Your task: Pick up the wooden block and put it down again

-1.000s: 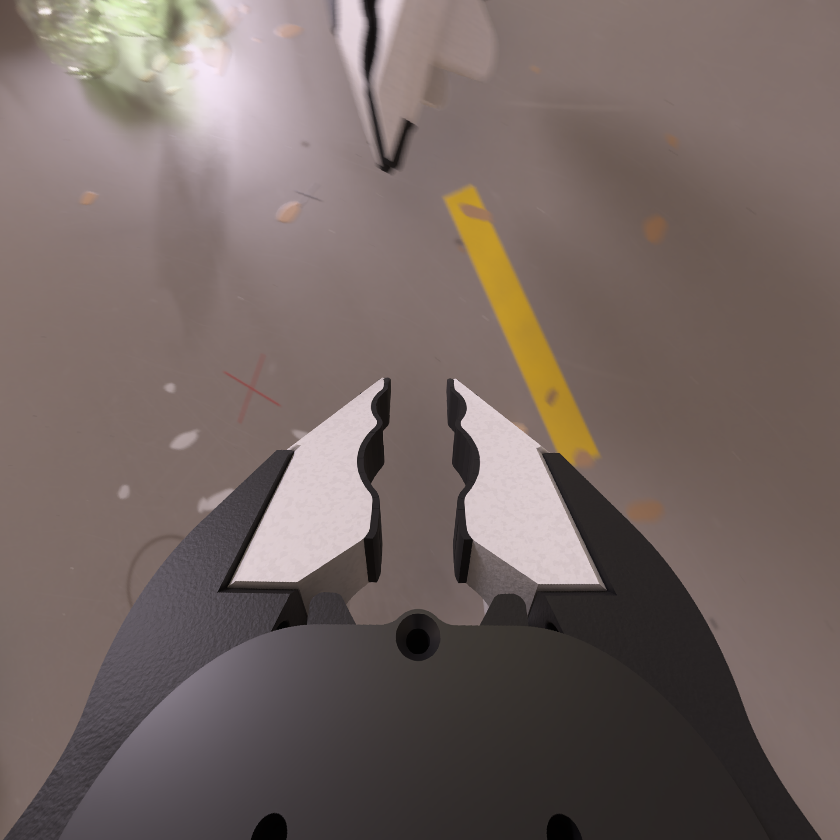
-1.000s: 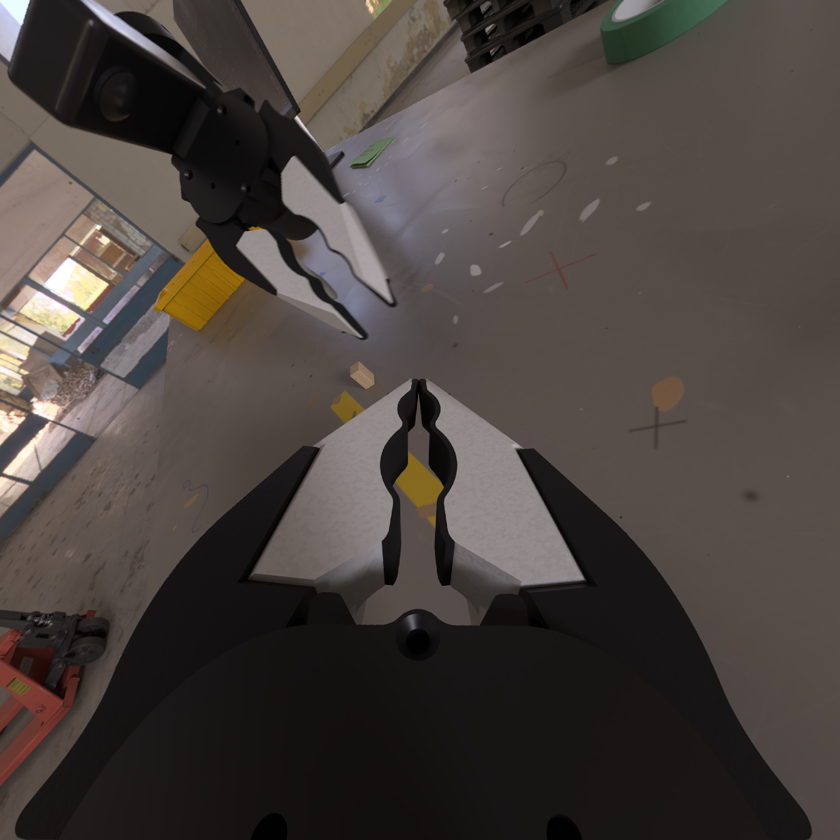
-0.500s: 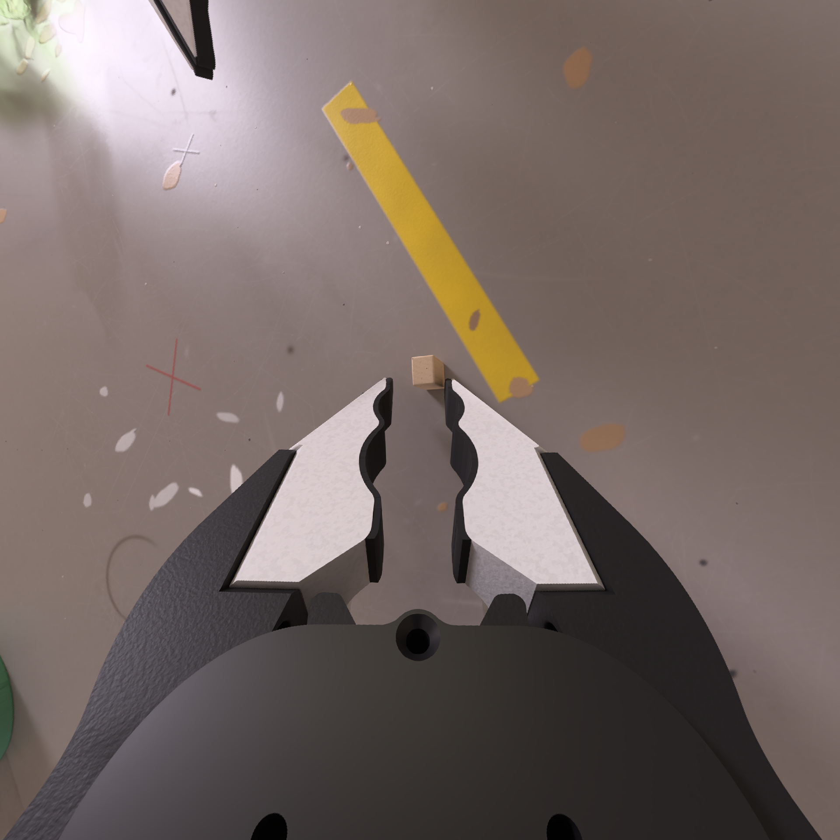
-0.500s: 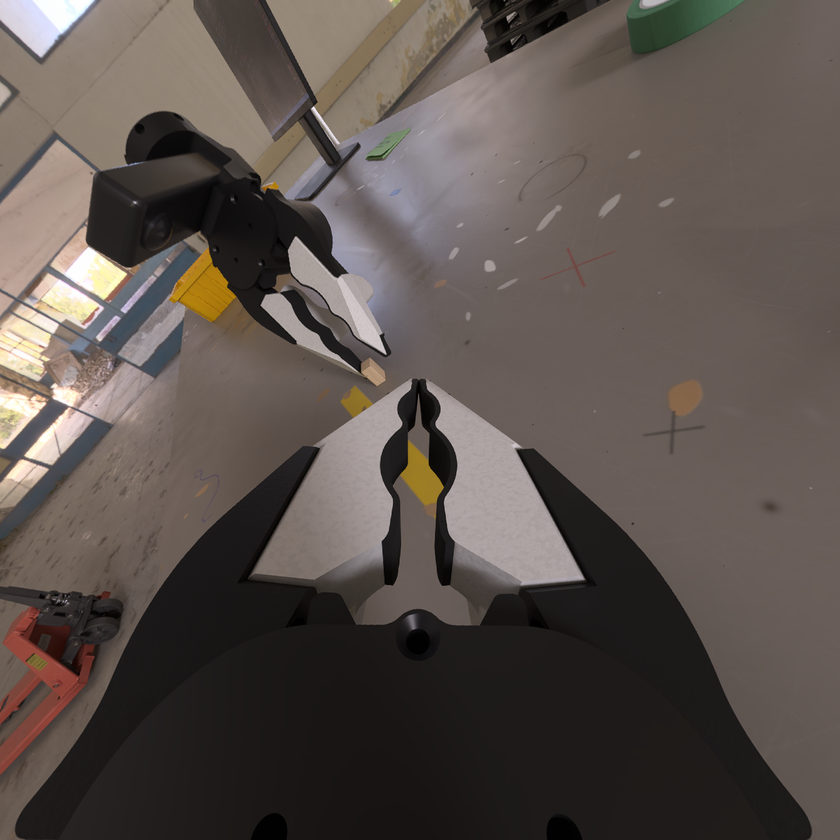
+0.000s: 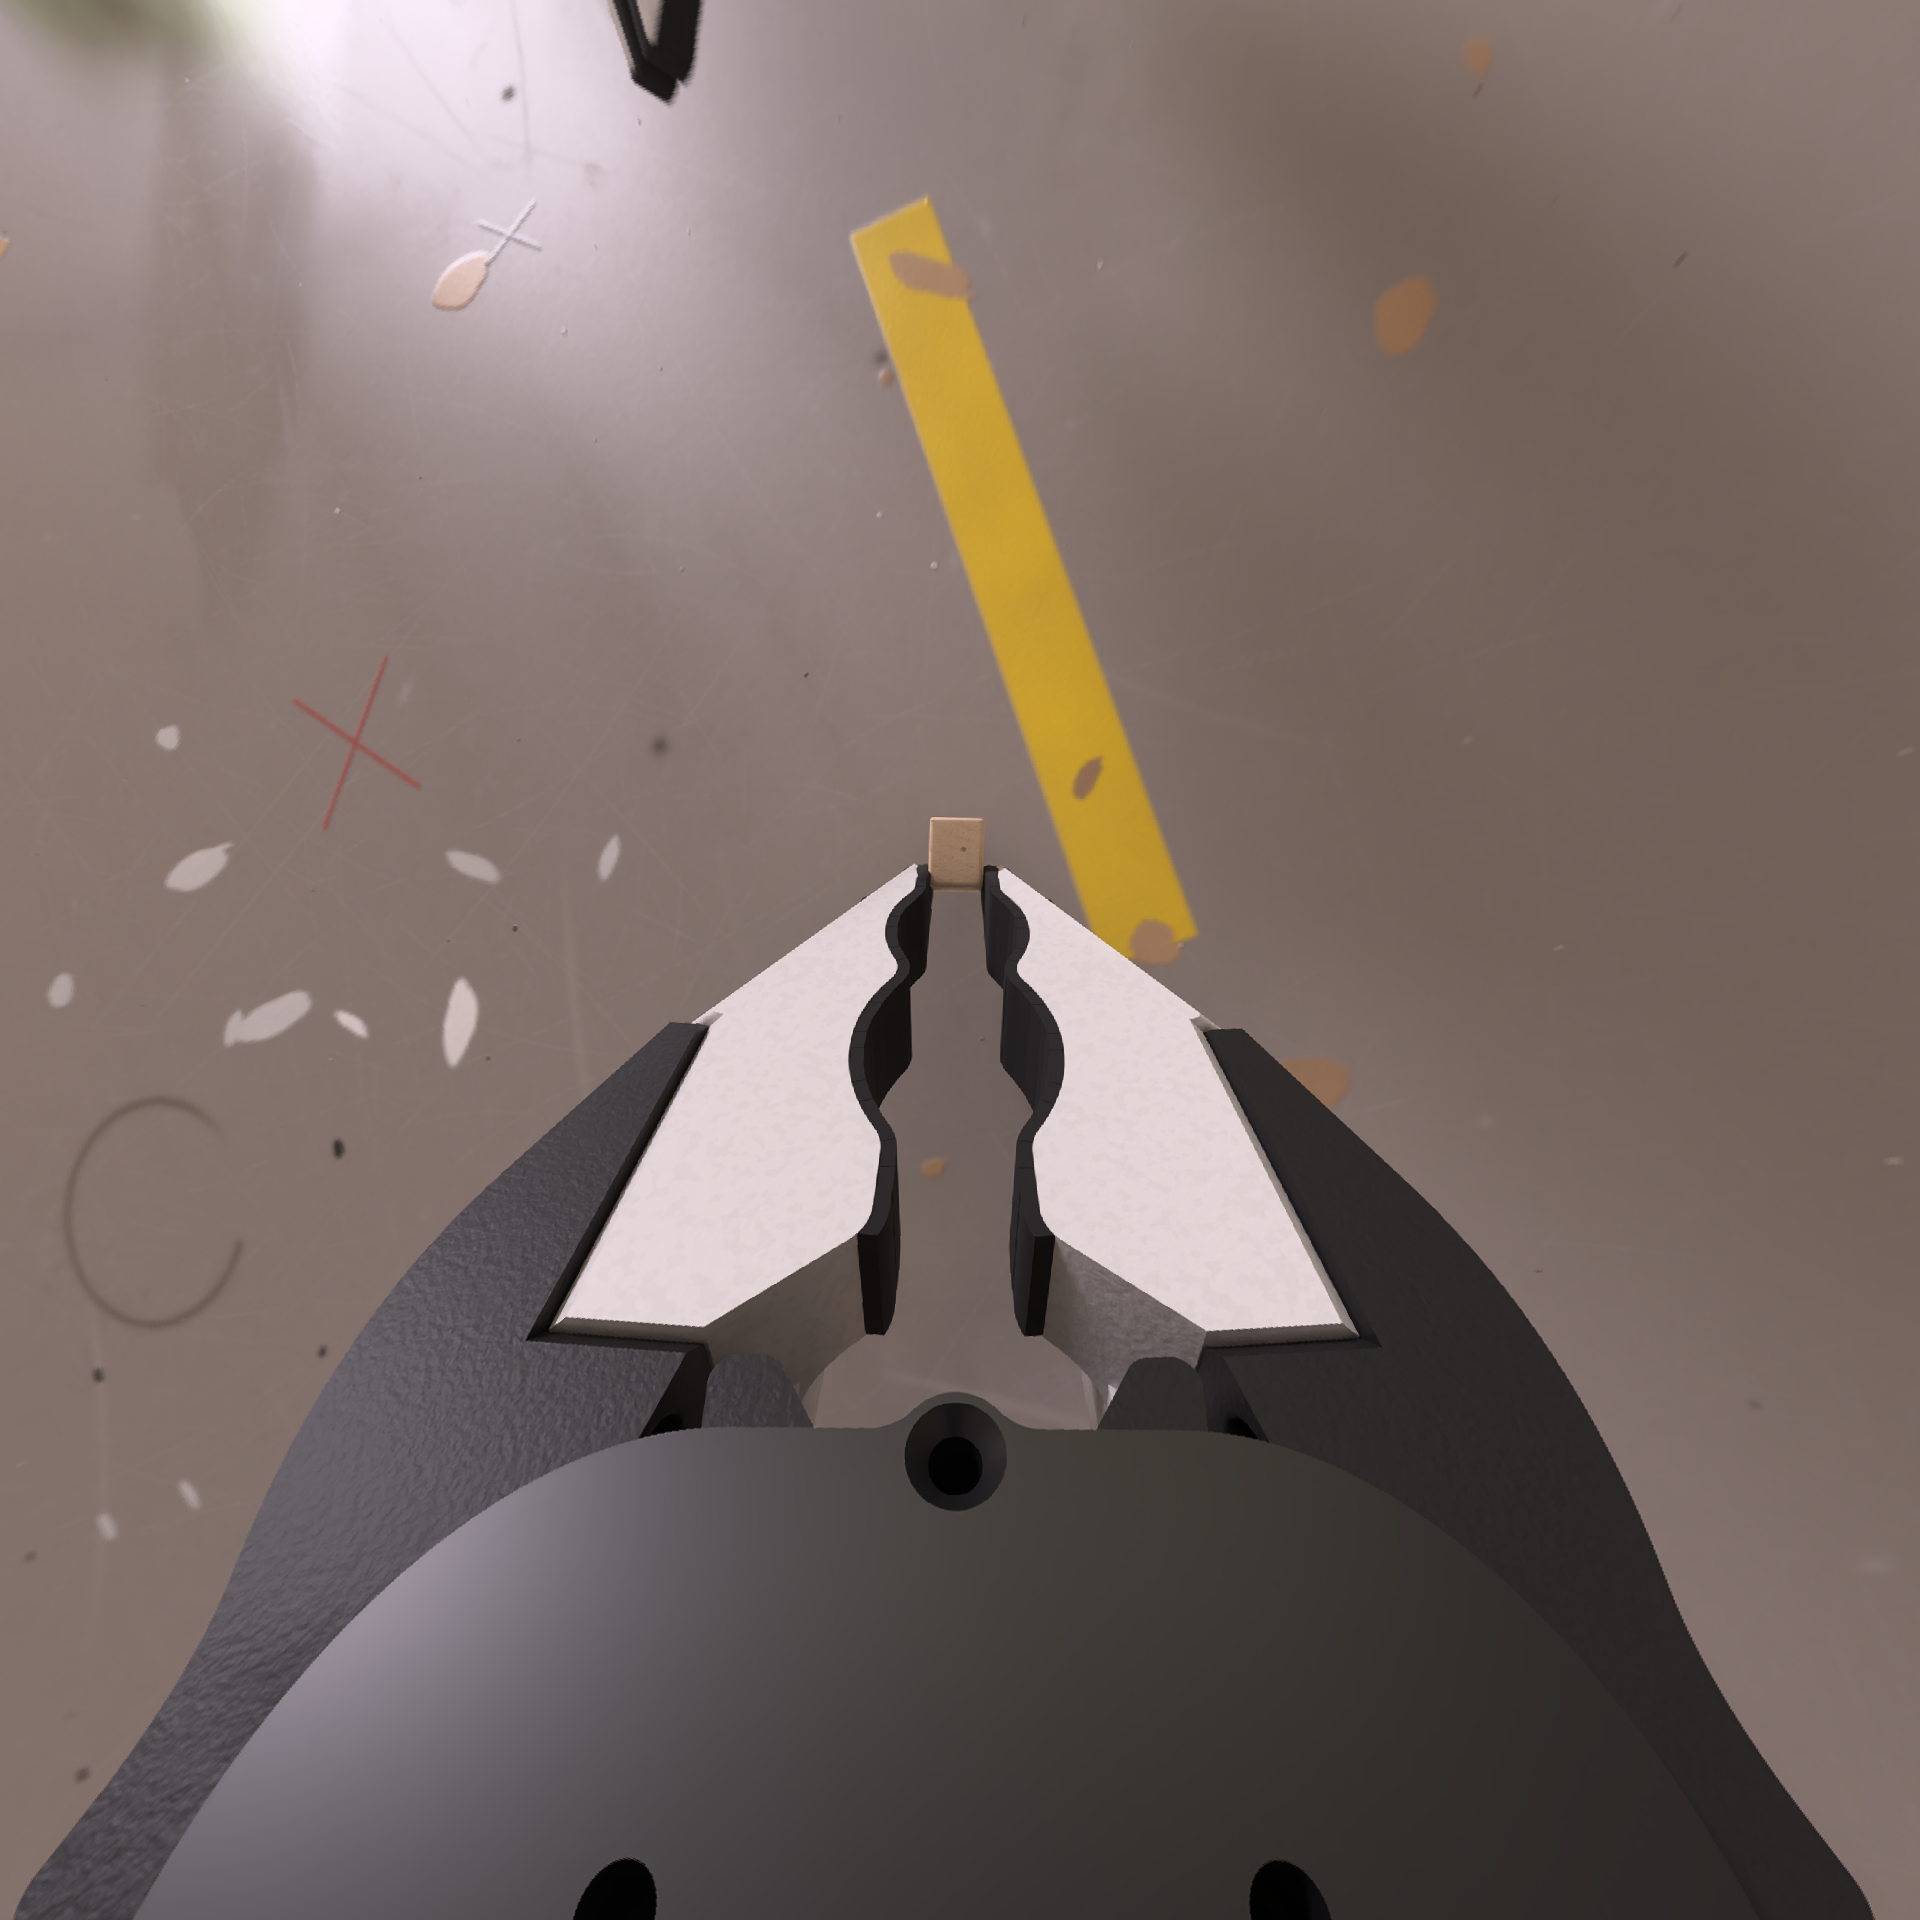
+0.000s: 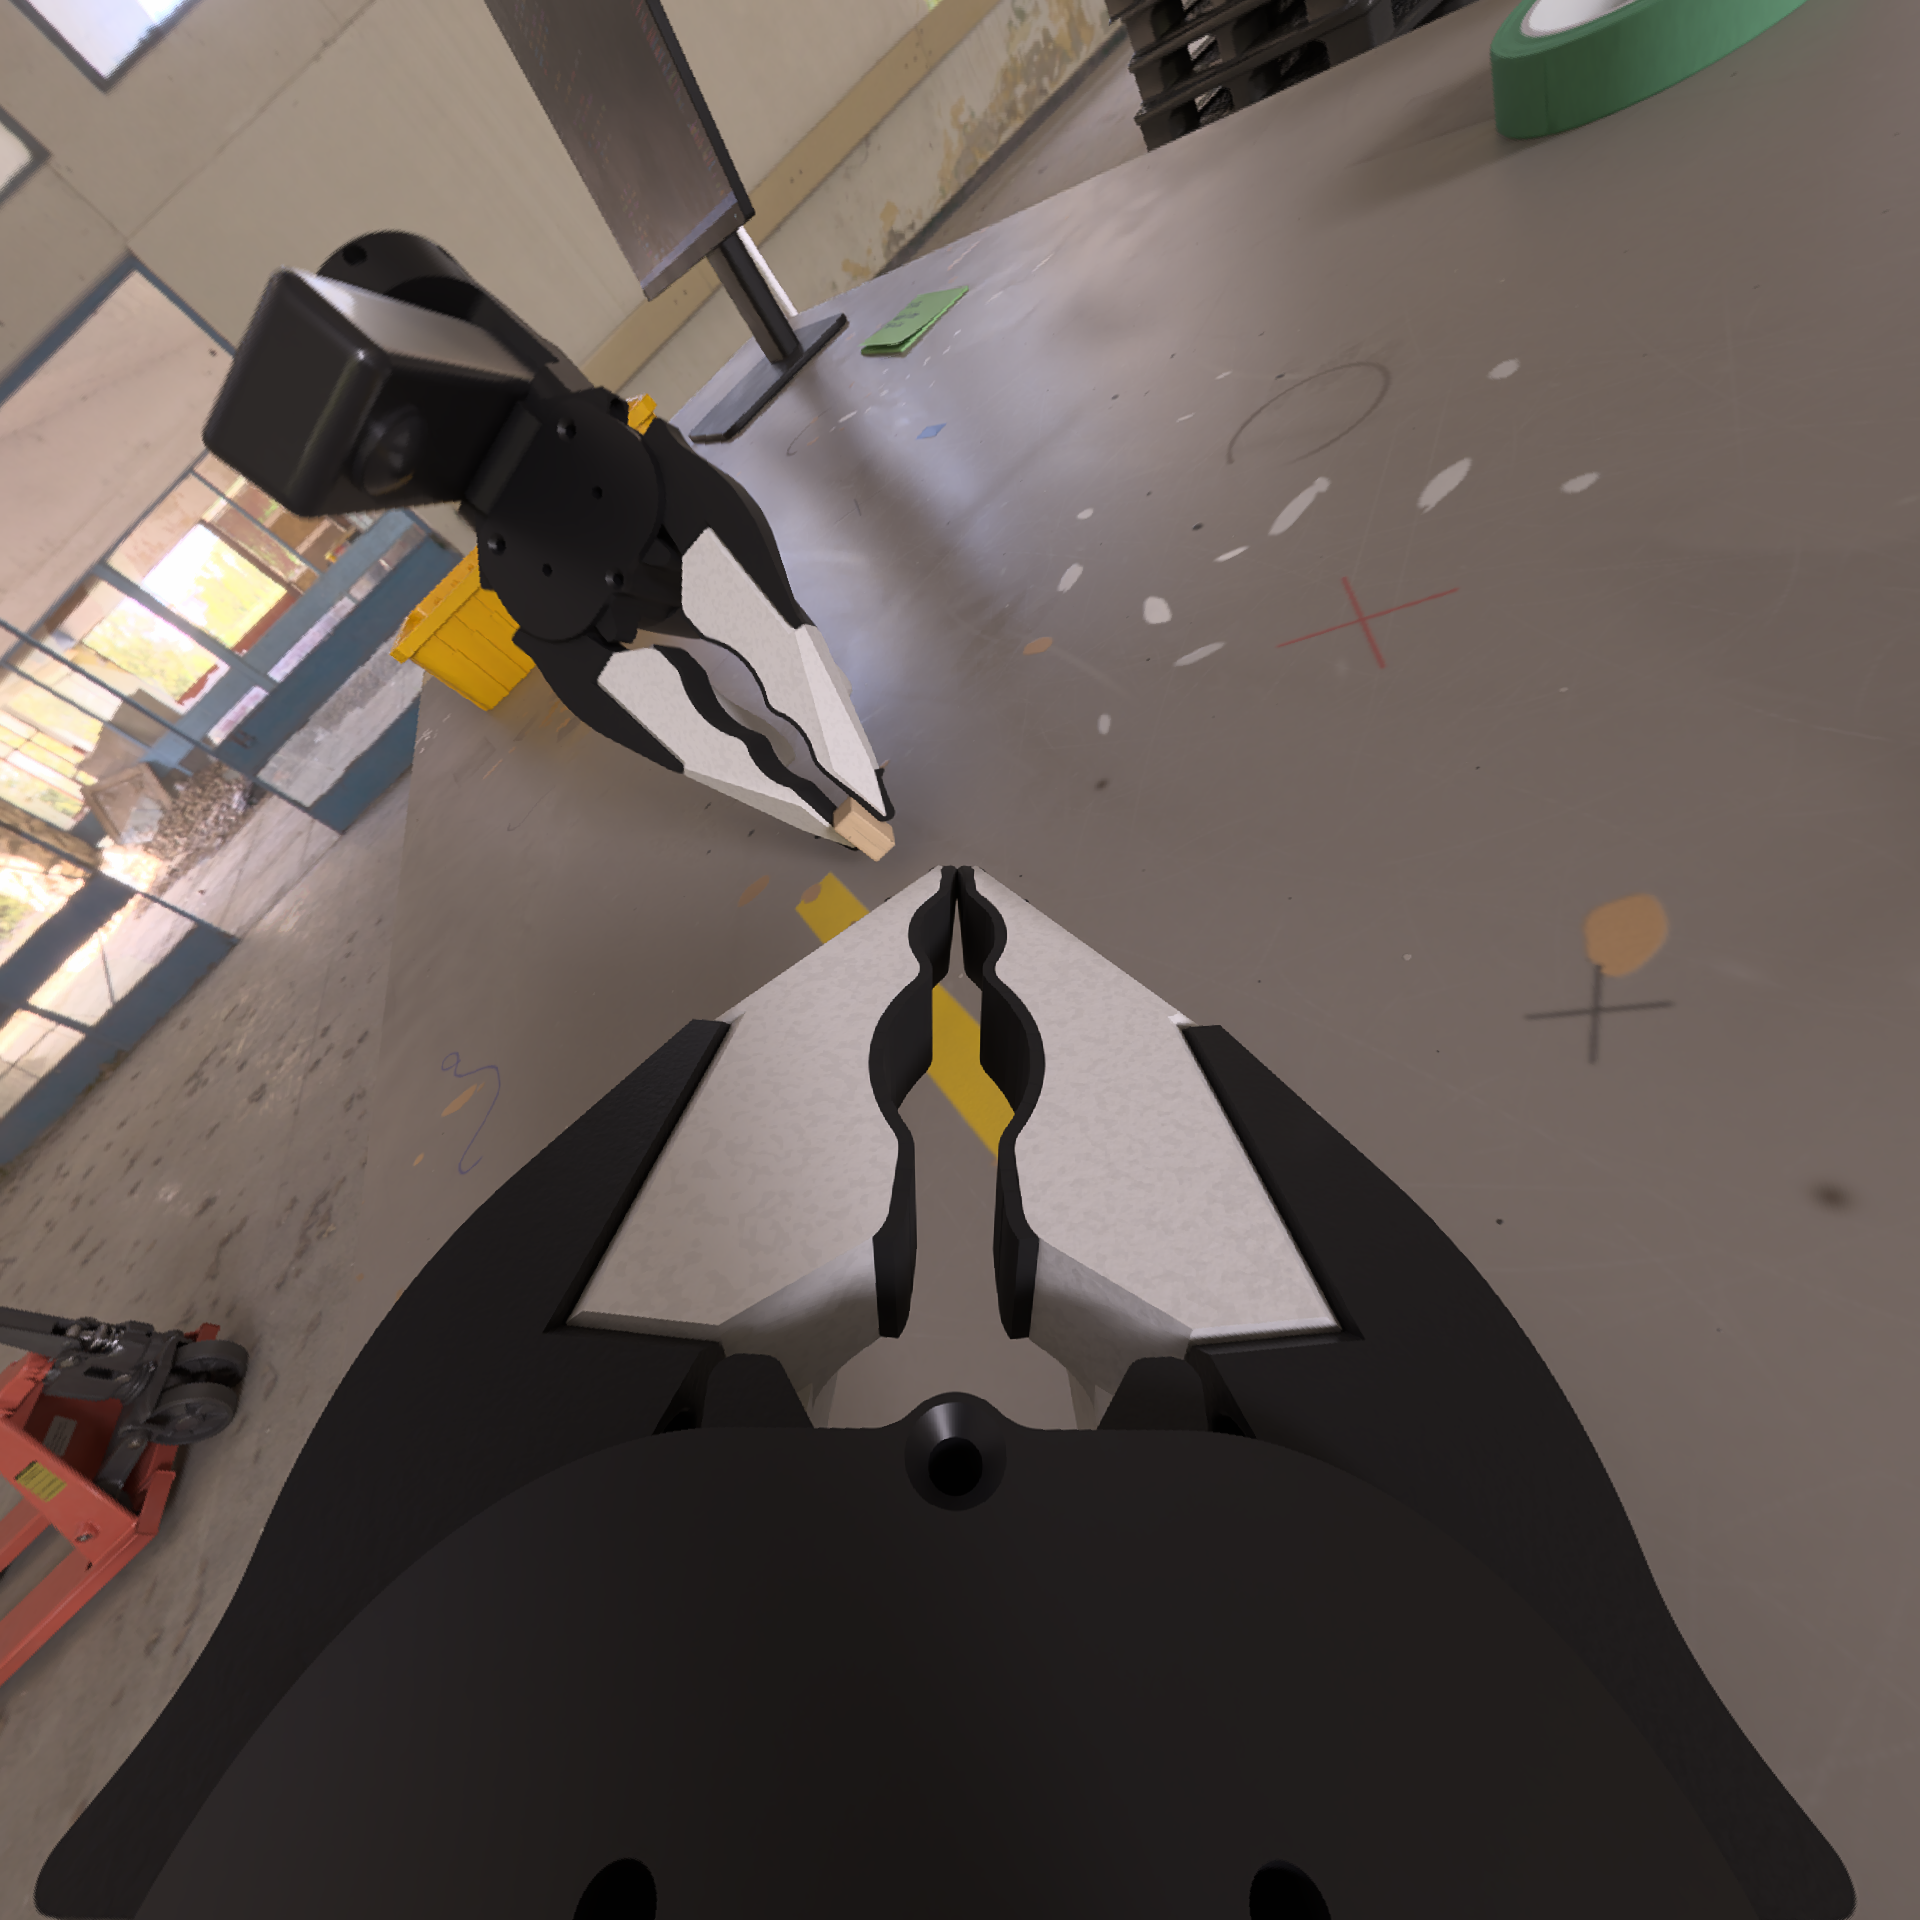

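Note:
The small wooden block (image 5: pixel 957 850) sits between the tips of my left gripper (image 5: pixel 956 883), whose jaws have closed onto its sides. In the right wrist view the left gripper (image 6: pixel 862 805) slants down to the grey table (image 6: pixel 1455 831) with the block (image 6: pixel 868 833) pinched at its tips, at or just above the surface. My right gripper (image 6: pixel 956 875) is shut and empty, hovering just short of the block. Its dark fingertip (image 5: pixel 655 52) shows at the top of the left wrist view.
A yellow tape strip (image 5: pixel 1013 561) lies just right of the block. A green tape roll (image 6: pixel 1621 62), a monitor on a stand (image 6: pixel 634 135) and a green card (image 6: pixel 914 322) stand at the far side. The table edge (image 6: pixel 400 935) runs on the left, with a red pallet jack (image 6: pixel 73 1455) on the floor below.
My left gripper came down over the block and its jaws closed from open onto it. The right gripper stayed shut and almost still.

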